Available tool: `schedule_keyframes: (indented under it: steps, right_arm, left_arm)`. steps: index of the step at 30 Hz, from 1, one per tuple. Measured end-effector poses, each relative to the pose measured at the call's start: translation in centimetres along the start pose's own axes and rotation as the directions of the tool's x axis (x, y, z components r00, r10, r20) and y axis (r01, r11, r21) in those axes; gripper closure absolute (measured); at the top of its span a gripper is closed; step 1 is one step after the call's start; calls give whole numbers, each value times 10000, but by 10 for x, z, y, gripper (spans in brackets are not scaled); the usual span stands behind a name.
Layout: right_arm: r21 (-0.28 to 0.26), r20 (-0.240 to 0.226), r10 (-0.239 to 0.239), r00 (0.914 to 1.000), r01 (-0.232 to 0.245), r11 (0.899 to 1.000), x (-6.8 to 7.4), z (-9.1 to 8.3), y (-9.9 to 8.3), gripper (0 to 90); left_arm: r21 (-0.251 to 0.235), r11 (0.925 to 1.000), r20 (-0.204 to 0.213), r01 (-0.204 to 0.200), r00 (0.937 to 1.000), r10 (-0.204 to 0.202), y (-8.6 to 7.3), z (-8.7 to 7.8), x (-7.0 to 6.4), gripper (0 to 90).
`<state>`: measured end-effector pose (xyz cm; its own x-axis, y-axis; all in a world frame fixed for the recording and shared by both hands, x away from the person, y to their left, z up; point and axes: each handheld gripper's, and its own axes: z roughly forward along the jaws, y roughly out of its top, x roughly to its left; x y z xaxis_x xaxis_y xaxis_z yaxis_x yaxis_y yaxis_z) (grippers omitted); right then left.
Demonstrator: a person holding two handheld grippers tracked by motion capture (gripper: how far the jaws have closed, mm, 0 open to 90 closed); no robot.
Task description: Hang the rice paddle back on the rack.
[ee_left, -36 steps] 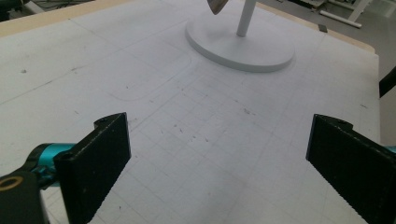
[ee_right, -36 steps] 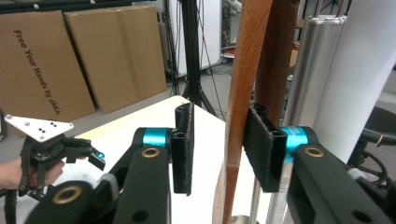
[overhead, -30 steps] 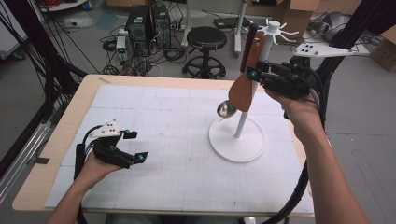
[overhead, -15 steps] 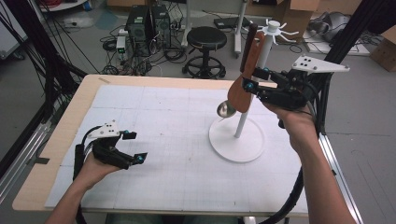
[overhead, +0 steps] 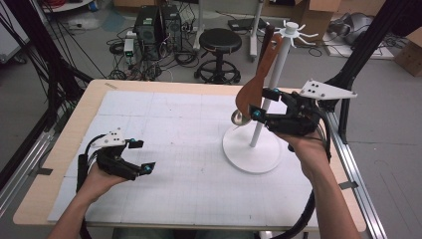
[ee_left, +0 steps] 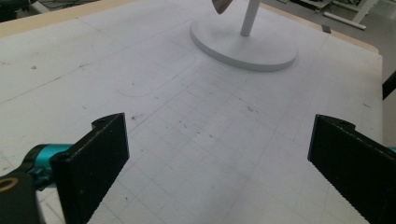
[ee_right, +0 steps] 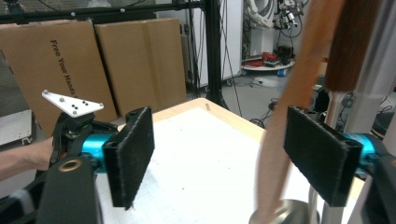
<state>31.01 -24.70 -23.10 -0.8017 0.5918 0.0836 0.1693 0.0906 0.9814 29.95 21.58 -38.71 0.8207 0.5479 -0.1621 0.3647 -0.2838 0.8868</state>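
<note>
A wooden spatula (overhead: 256, 79) is hanging from the white rack (overhead: 263, 99) at the table's (overhead: 59, 164) right side, a metal ladle (overhead: 239, 117) dangling beside it. The right tool (overhead: 260, 103) is gaping wide beside the spatula, gripping nothing; the left tool (overhead: 141, 156) is resting wide open on the mat.

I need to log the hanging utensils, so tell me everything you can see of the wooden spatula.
The wooden spatula is reddish-brown with a broad rounded blade below and a slim handle. It hangs tilted beside the white stand's pole, above the base. The right claw is open around its blade; whether they touch is unclear.
</note>
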Motion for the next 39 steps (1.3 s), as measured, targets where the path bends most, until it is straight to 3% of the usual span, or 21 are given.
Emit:
schedule_keyframes:
  steps: [12,26,39]
  right_arm:
    - [537,225,-30,9997,18,9986,8,4,-34,167]
    - [1047,29,-264,9996,259,9942,19,16,-71,112]
    - [1418,22,36,10000,-39,9899,21,25,-104,103]
  left_arm:
    - [-9,10000,-73,22,10000,-22,0,-1,0,26]
    - [36,10000,-84,47,10000,-47,0,0,0,26]
    - [80,10000,-142,49,9999,-48,-1,0,1,26]
